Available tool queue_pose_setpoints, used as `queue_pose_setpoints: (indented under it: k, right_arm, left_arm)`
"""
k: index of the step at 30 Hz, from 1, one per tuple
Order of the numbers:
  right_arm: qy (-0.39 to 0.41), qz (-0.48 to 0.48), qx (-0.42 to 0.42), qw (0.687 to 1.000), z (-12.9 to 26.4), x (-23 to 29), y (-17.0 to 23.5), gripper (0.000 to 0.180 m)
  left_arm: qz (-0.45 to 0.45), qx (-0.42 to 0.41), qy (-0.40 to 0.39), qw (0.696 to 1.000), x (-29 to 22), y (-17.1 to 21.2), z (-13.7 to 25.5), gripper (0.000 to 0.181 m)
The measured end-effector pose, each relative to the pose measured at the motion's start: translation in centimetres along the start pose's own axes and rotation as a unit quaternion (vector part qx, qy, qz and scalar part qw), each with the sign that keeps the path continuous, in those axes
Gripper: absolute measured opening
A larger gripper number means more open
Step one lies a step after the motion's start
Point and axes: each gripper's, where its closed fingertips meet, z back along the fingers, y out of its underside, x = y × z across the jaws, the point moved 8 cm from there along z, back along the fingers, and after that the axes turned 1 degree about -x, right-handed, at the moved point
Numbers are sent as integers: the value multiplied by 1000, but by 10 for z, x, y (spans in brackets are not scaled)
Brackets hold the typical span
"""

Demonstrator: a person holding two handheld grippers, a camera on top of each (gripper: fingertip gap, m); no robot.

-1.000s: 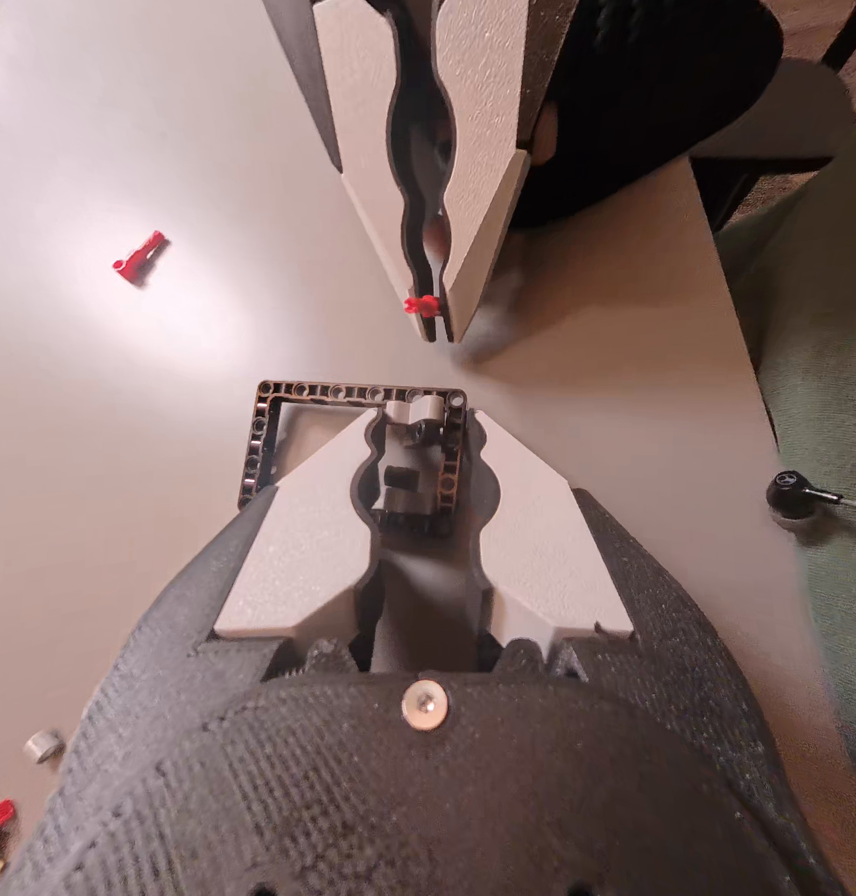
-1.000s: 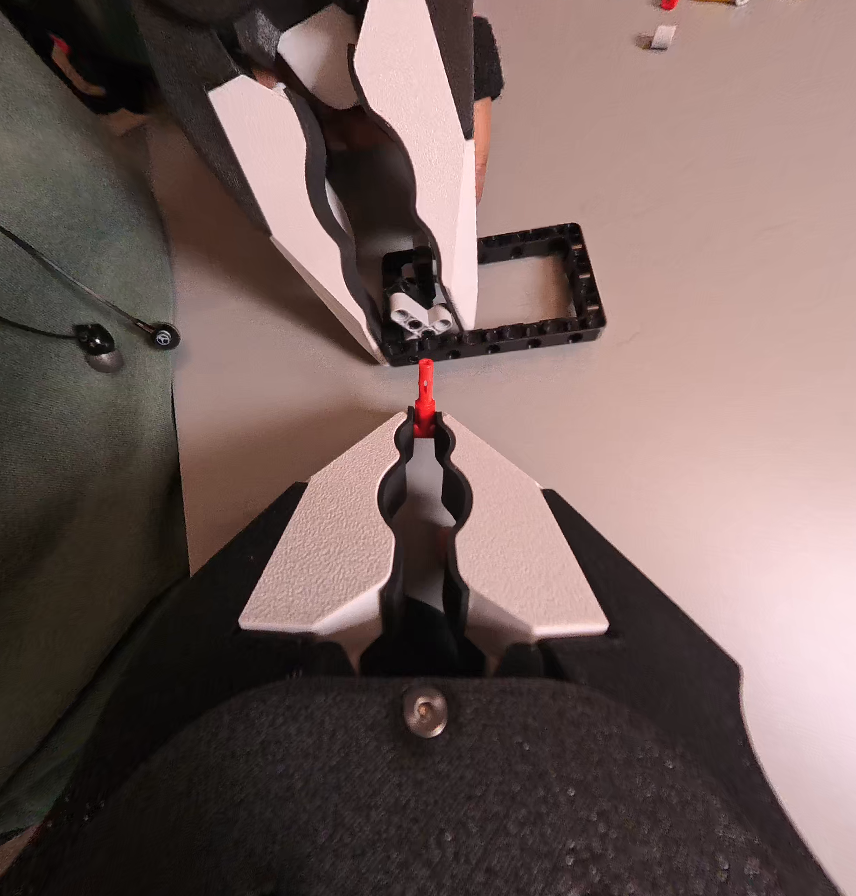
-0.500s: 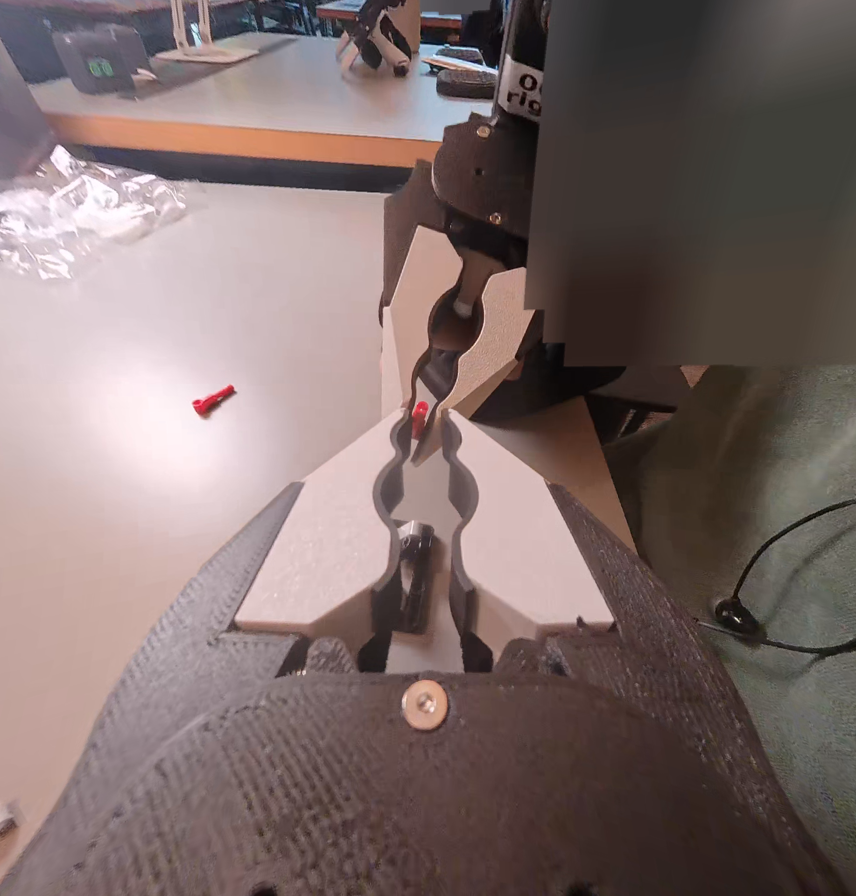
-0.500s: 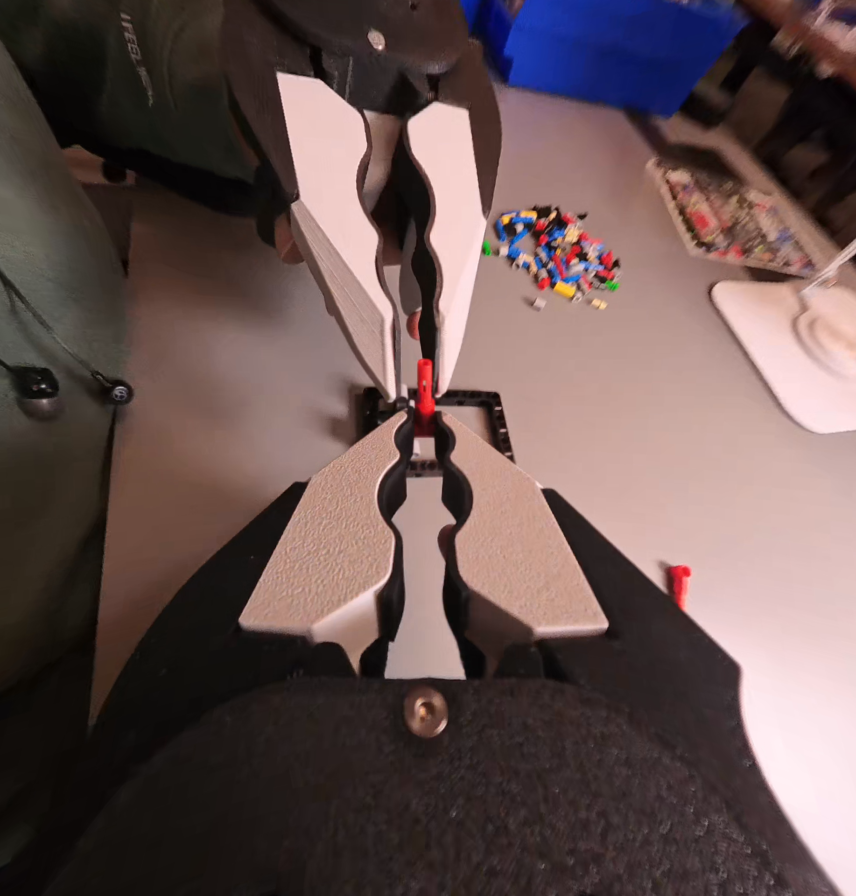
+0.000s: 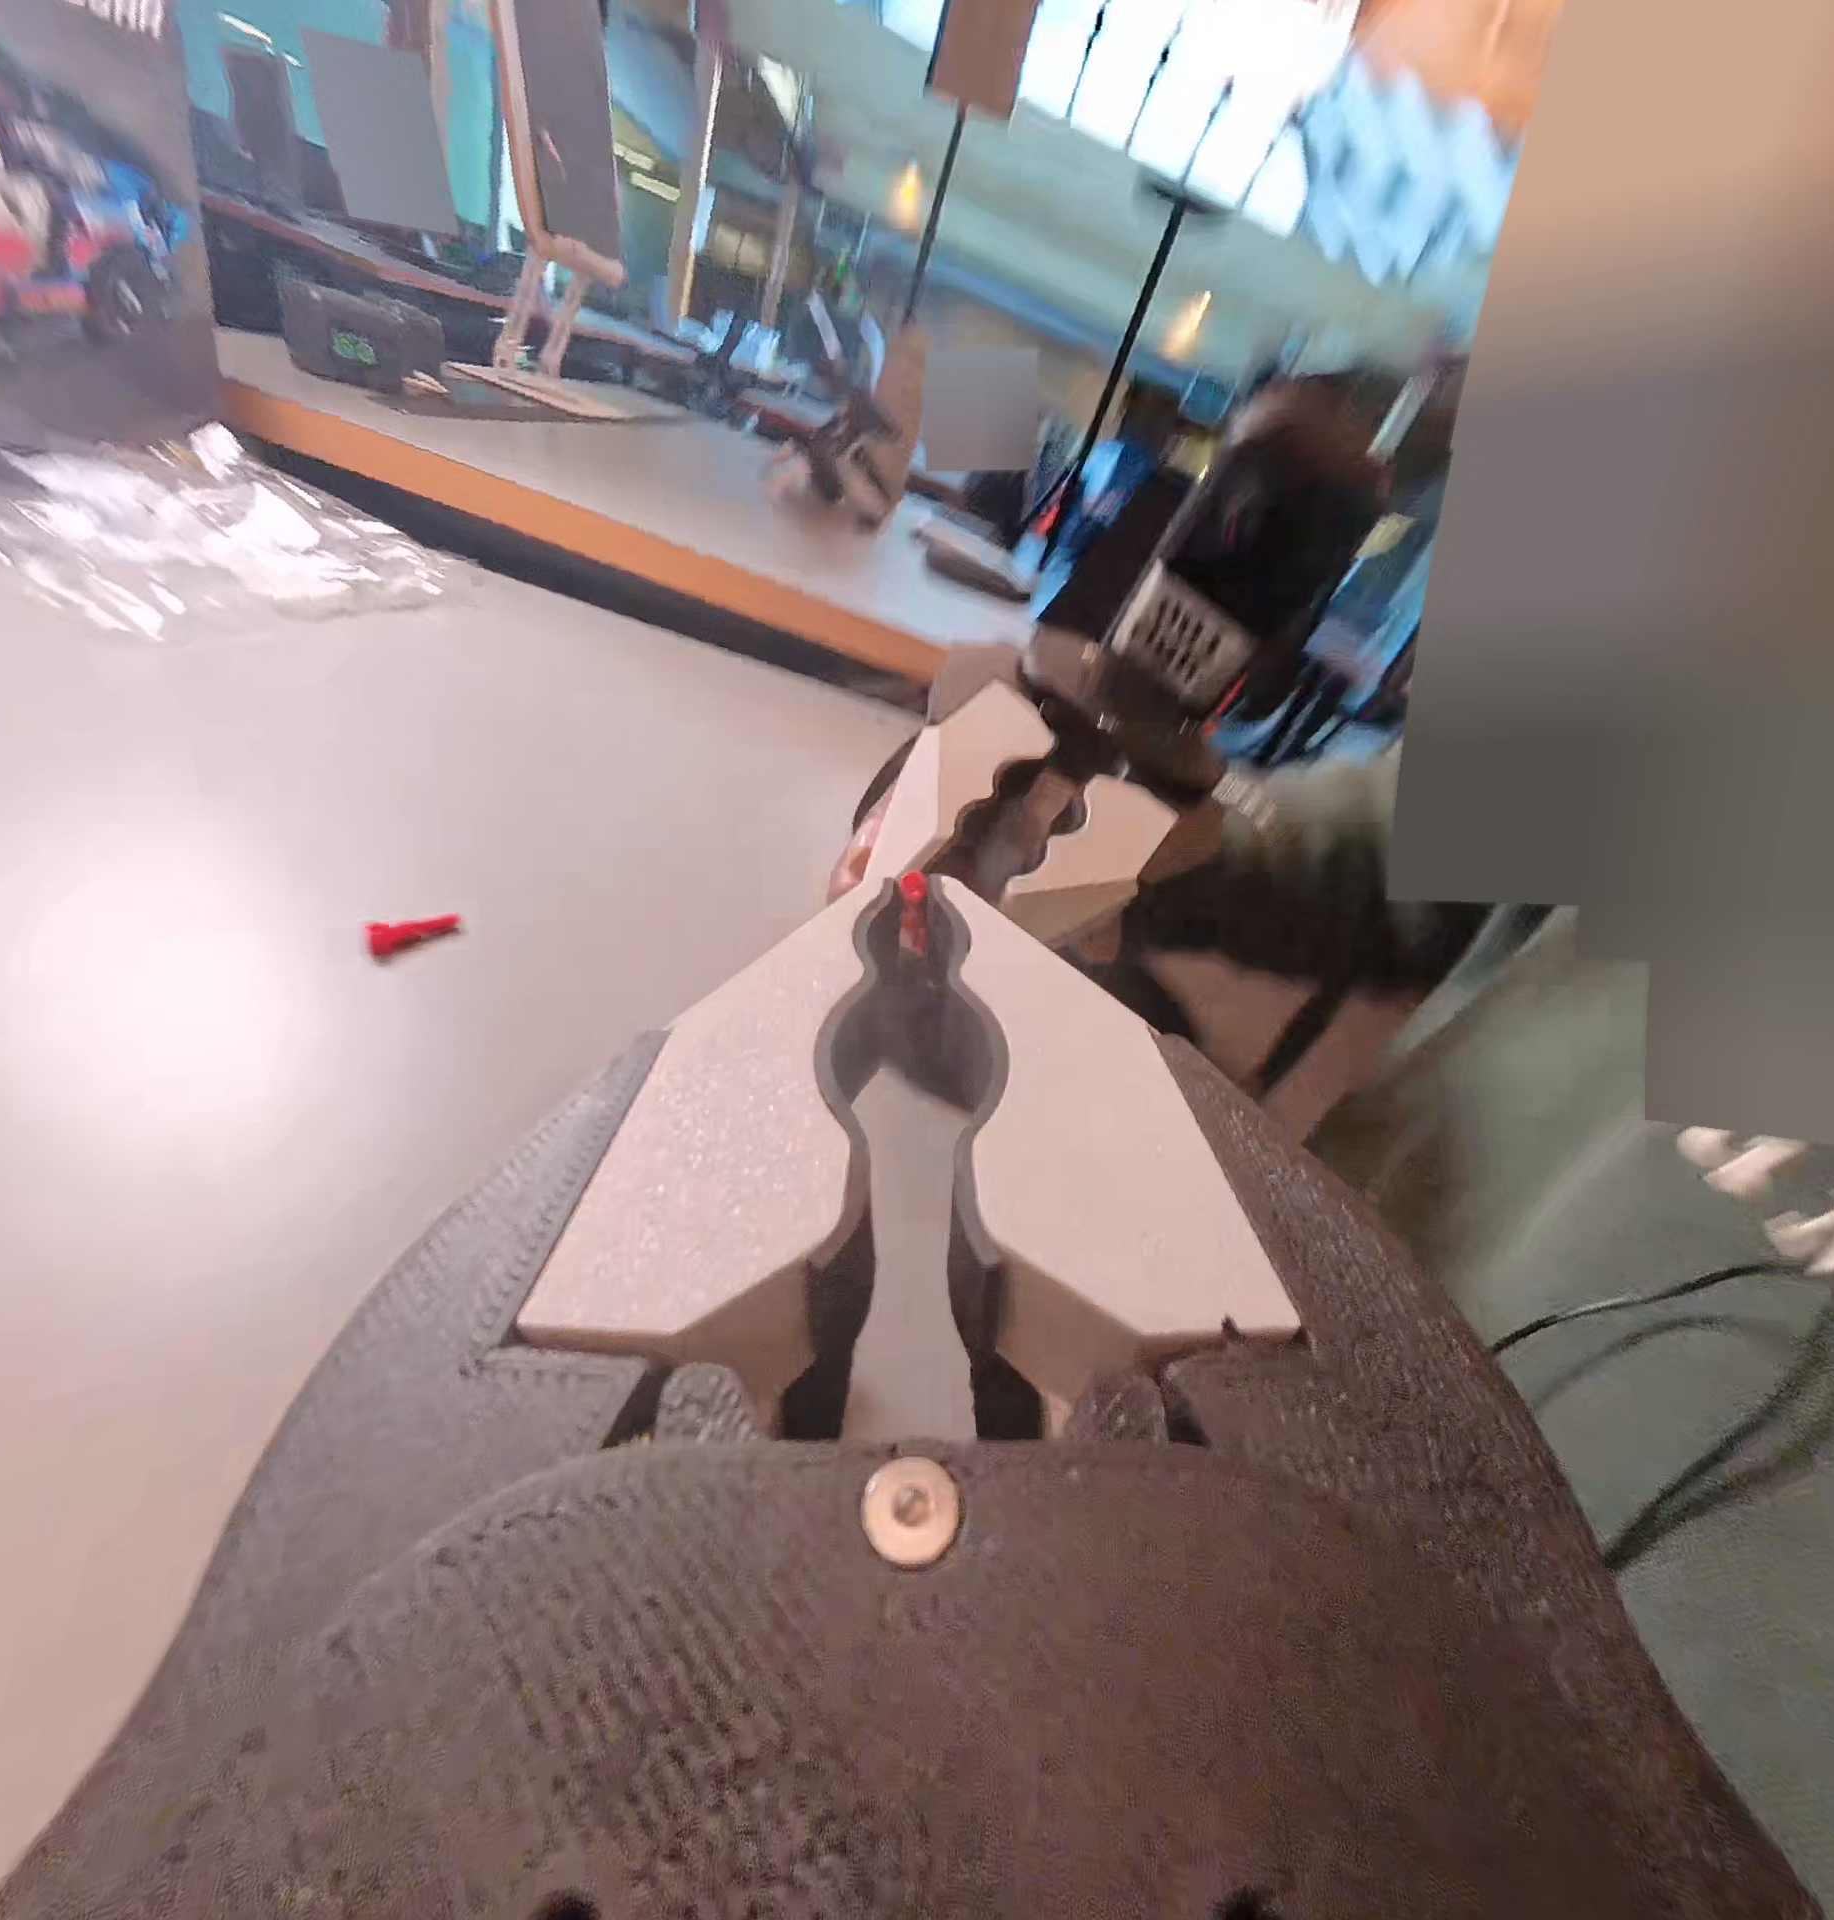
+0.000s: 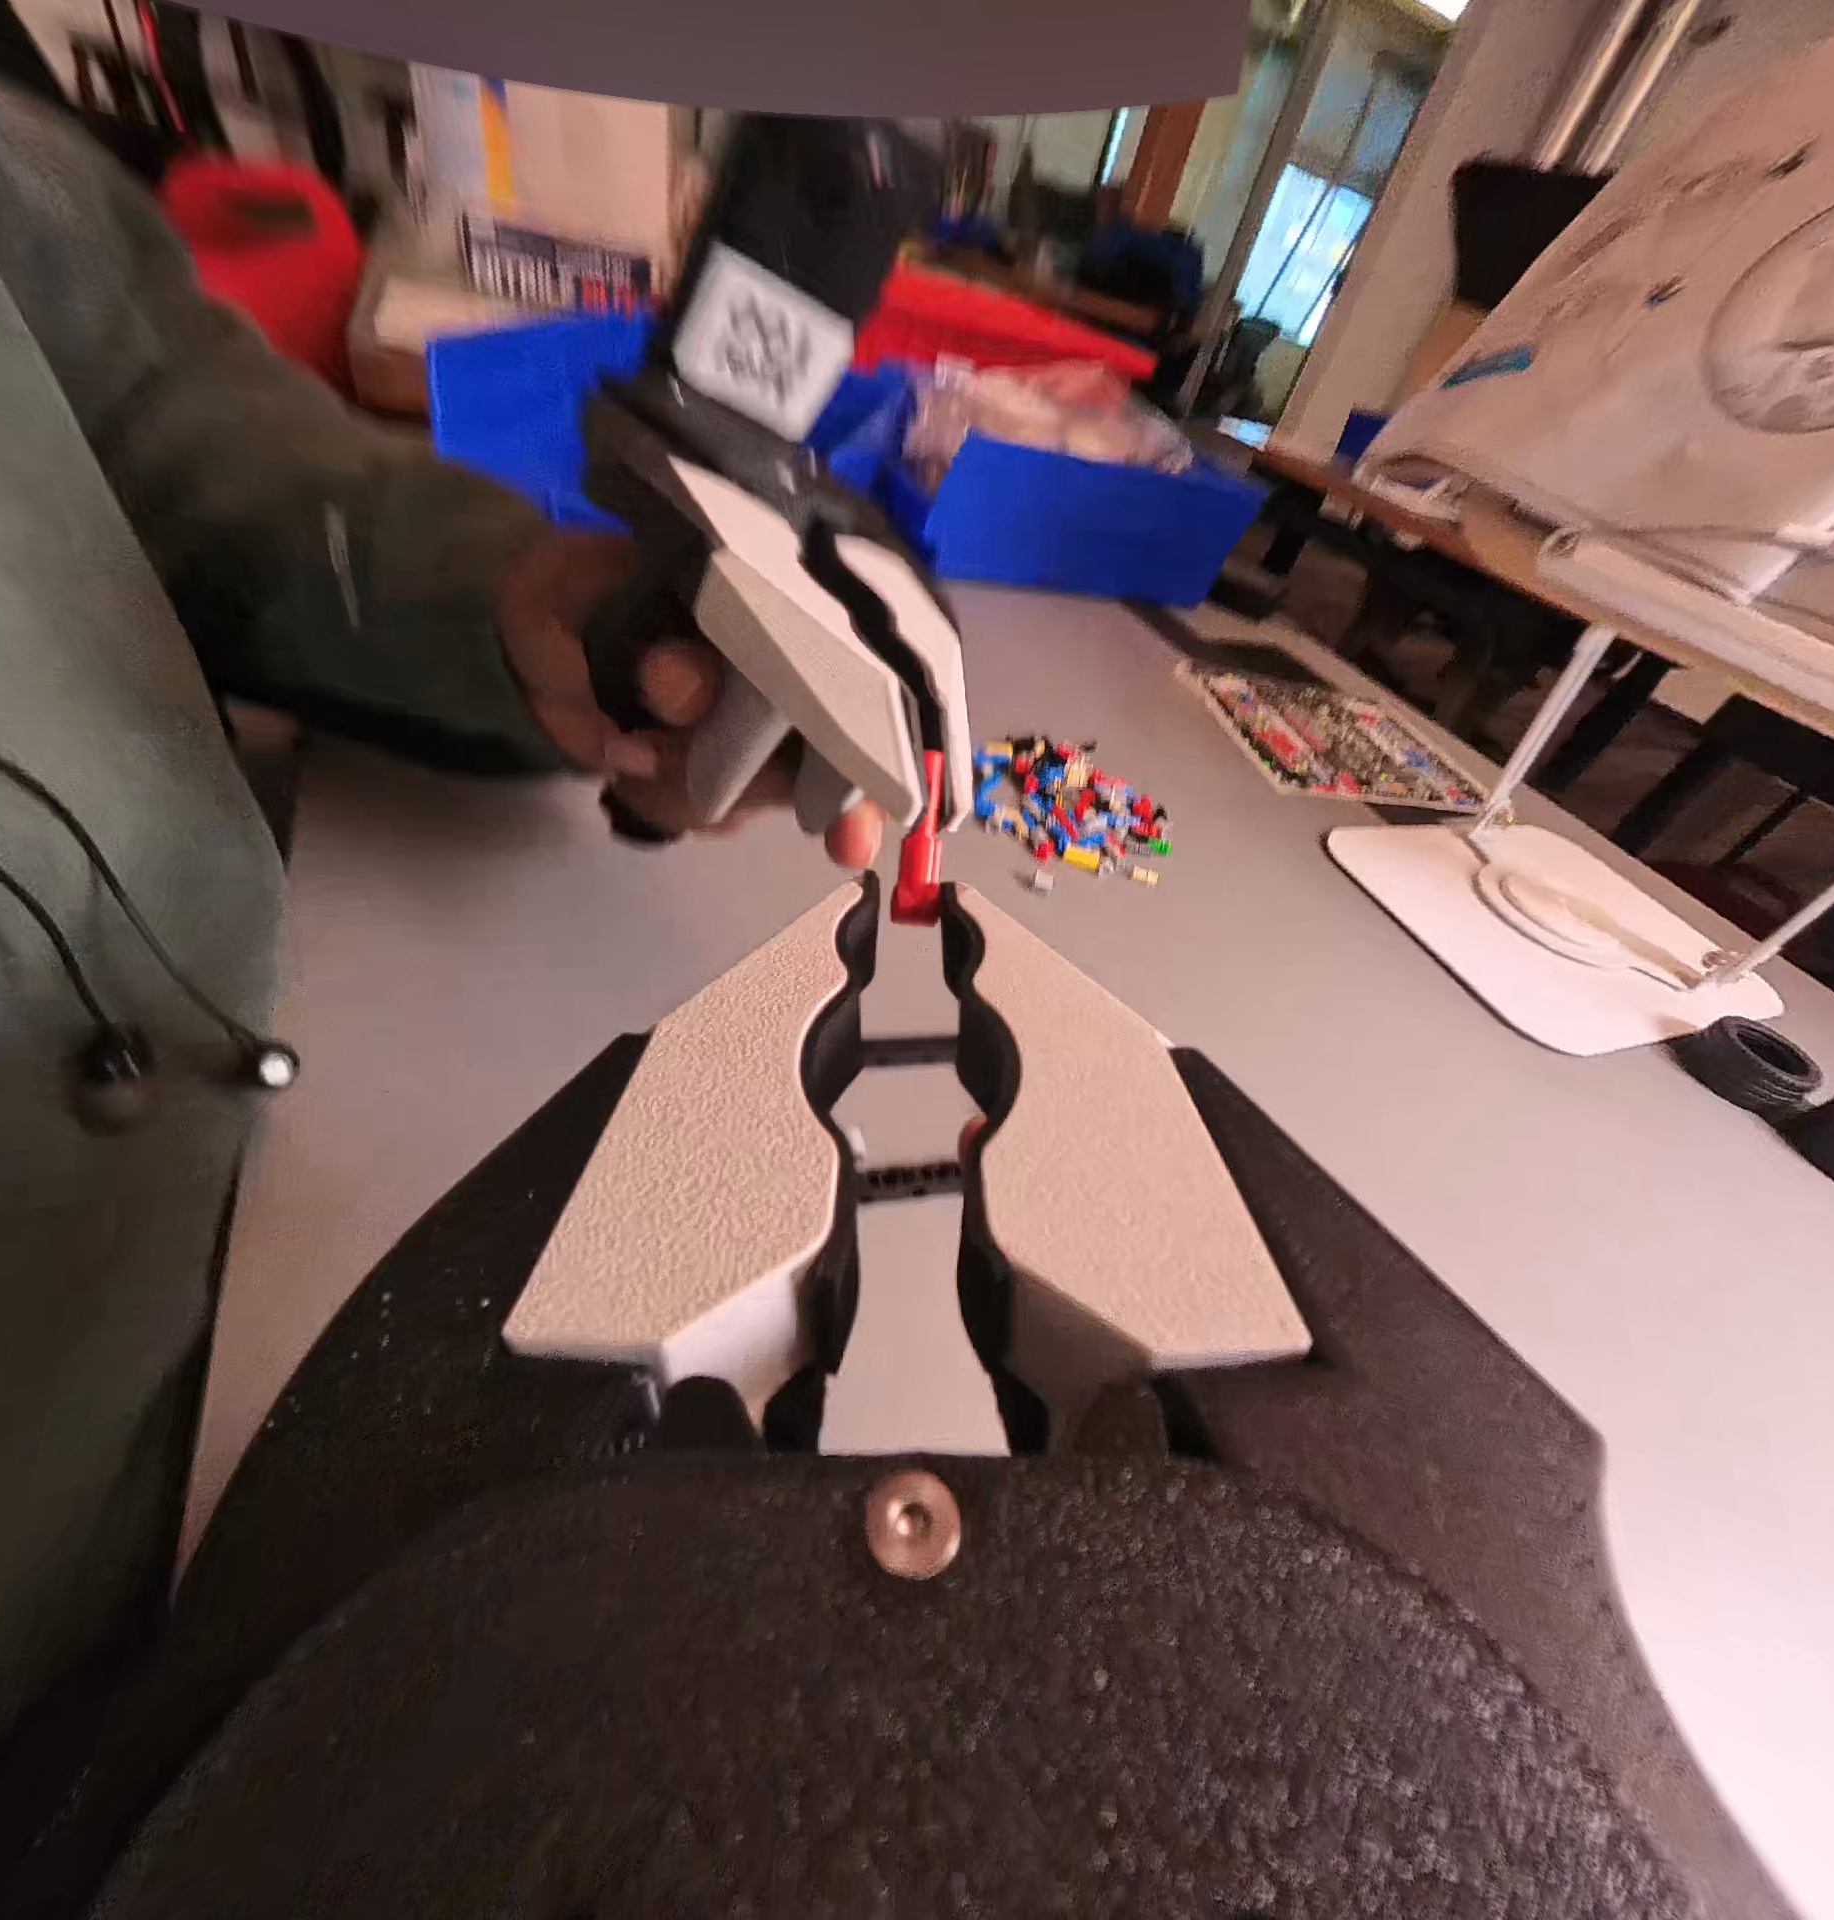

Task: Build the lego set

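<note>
1. Centrally in the right wrist view, the left hand-held gripper [image 6: 934,805] is clamped on a small red plastic lego pin [image 6: 918,868].
2. The right hand-held gripper [image 6: 908,899] sits slightly parted around the pin's lower end; contact is unclear.
3. A second red pin [image 5: 409,933] lies at centre left on the grey bench [image 5: 269,1091].
4. A multicoloured loose brick pile [image 6: 1074,805] lies beyond the grippers.

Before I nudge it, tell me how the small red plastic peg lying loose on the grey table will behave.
The small red plastic peg is tiny, so probably light and easily flicked. It lies on its side and looks rounded, one end wider, so it may roll in a curve. The grey table looks smooth and glossy, so it could skid.
</note>
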Motion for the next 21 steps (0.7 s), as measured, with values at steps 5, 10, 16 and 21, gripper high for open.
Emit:
queue_pose_setpoints:
  k: [5, 10, 16, 21]
  right_arm:
    - [47, -26, -91, 994, 0, 1, -6, 15]
    - [76, 16, -102, 992, -2, 4, -9, 15]
    - [139, 164, -52, 975, -5, 9, -8, 12]
    - [178, 262, -15, 948, -7, 12, -5, 6]
  left_arm:
    - [227, -89, 86, 966, 19, 3, 5, 2]
    - [328, -127, 127, 927, 25, 7, 3, 2]
    - [406, -135, 136, 894, 26, 13, -2, 2]
    - [443, -128, 126, 878, 27, 18, -5, 2]
